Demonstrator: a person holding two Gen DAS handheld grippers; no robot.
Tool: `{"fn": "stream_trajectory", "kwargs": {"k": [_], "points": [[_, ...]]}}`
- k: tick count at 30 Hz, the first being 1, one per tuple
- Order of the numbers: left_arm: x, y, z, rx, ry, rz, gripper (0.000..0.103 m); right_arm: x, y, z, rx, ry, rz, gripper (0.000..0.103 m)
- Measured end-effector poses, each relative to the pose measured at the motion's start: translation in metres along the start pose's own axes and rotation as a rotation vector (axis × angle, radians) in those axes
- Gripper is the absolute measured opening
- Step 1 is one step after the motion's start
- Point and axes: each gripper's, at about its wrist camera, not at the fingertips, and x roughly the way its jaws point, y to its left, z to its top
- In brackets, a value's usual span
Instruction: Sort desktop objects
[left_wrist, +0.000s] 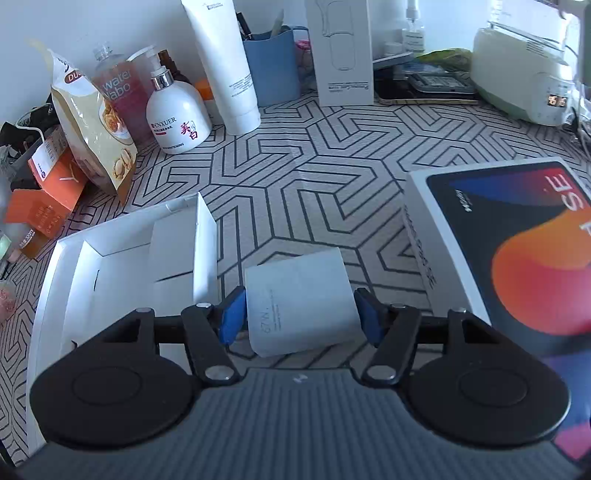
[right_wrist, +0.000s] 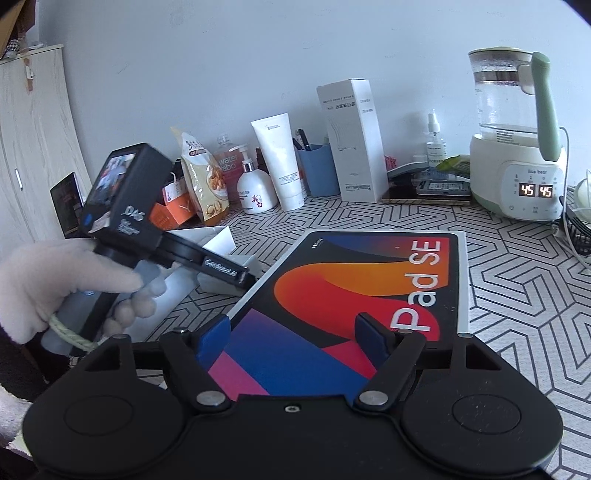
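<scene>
Here, in the left wrist view, the left gripper has its blue fingers spread to either side of a small white charger block; whether the pads press it or merely flank it, I cannot tell. The block sits just right of an open white box tray, with the tablet box to its right. My judgement: the block is either being taken up or set down beside the tray, and the scene fits both.

In the right wrist view, the right gripper hovers over the tablet box, fingers spread and holding nothing. A gloved hand grips the other tool.

The desk wears a geometric-patterned cover; bottles, a snack bag and a kettle line the pale wall.
</scene>
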Motion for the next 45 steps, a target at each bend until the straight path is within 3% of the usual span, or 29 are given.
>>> {"fn": "stream_trajectory", "kwargs": {"k": [3, 11, 13, 15, 18, 22, 29, 33, 41, 45], "points": [[-0.019, 0.004, -0.004, -0.026, -0.033, -0.056, 0.062, -0.001, 0.002, 0.001, 0.0, 0.005, -0.012, 0.079], [-0.073, 0.03, -0.013, -0.069, -0.144, -0.118, 0.062, -0.005, 0.019, 0.003, -0.006, -0.007, -0.006, 0.079], [-0.086, 0.048, -0.019, -0.089, -0.183, -0.083, 0.062, -0.004, 0.027, 0.004, -0.009, -0.008, 0.004, 0.079], [-0.095, 0.073, -0.025, -0.112, -0.209, 0.003, 0.062, -0.001, 0.036, 0.005, -0.017, -0.007, 0.017, 0.079], [-0.097, 0.105, -0.035, -0.149, -0.198, 0.085, 0.062, 0.006, 0.048, 0.005, -0.022, -0.007, 0.037, 0.079], [-0.091, 0.141, -0.044, -0.212, -0.18, 0.075, 0.051, 0.021, 0.065, 0.006, -0.018, 0.011, 0.082, 0.079], [-0.081, 0.157, -0.043, -0.22, -0.181, 0.041, 0.051, 0.038, 0.093, 0.005, -0.04, 0.042, 0.117, 0.079], [-0.09, 0.159, -0.066, -0.245, -0.184, 0.011, 0.052, 0.048, 0.107, 0.01, -0.061, 0.07, 0.131, 0.079], [-0.115, 0.154, -0.113, -0.119, -0.171, -0.025, 0.068, 0.071, 0.146, 0.015, -0.147, 0.123, 0.19, 0.079], [-0.107, 0.155, -0.117, -0.056, -0.178, -0.081, 0.074, 0.082, 0.161, 0.016, -0.157, 0.141, 0.196, 0.079]]}}
